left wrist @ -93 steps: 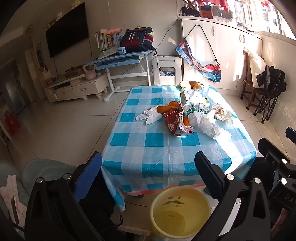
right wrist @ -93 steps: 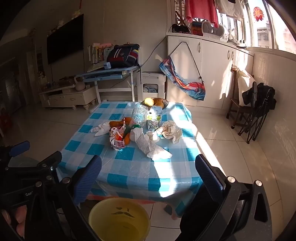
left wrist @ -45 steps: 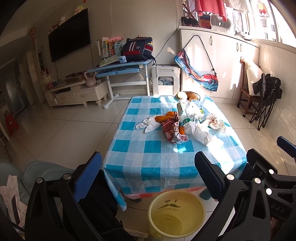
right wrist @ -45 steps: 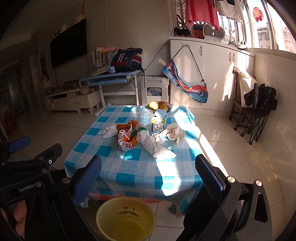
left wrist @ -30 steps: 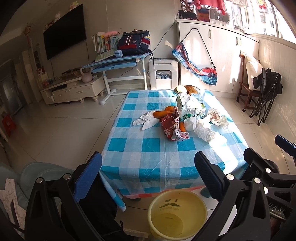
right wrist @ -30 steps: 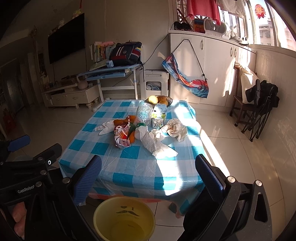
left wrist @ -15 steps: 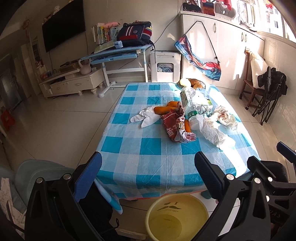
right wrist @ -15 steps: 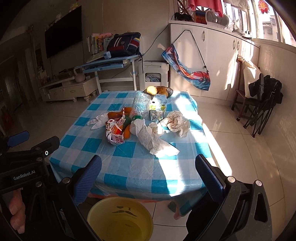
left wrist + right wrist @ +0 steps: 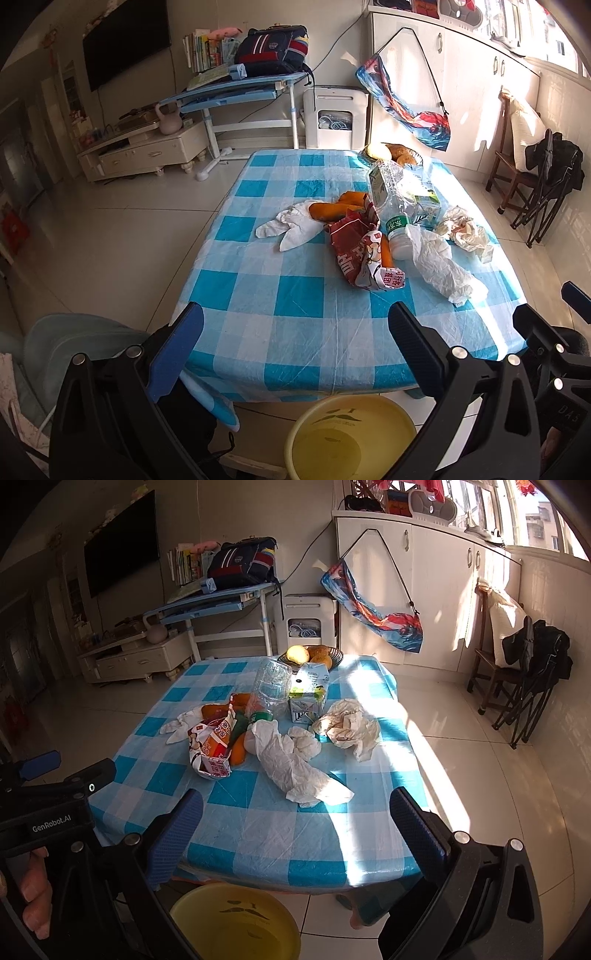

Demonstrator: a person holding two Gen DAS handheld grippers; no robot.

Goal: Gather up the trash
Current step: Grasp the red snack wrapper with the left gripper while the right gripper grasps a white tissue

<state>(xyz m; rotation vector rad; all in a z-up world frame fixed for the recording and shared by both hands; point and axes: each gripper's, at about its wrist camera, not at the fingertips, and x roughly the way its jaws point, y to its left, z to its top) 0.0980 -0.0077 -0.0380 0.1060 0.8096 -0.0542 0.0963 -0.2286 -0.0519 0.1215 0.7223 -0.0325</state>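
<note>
Sensibly, with both the left gripper (image 9: 295, 332) and right gripper (image 9: 295, 819) spread wide and empty, reach first for the crumpled white paper (image 9: 295, 768) at frame centre, above the yellow bucket (image 9: 236, 923) at the bottom edge.

Home living rm: TV (image 9: 125, 40), desk (image 9: 236, 88).

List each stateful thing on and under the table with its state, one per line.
Left tongs: open, empty.
Right tongs: open, empty.
Yellow plastic bucket: on the floor, no trash inside.
Clear plastic bottle: lying down, crushed.
Red snack wrapper: crumpled.
Green-white drink carton: upright.
White tissue: crumpled.
</note>
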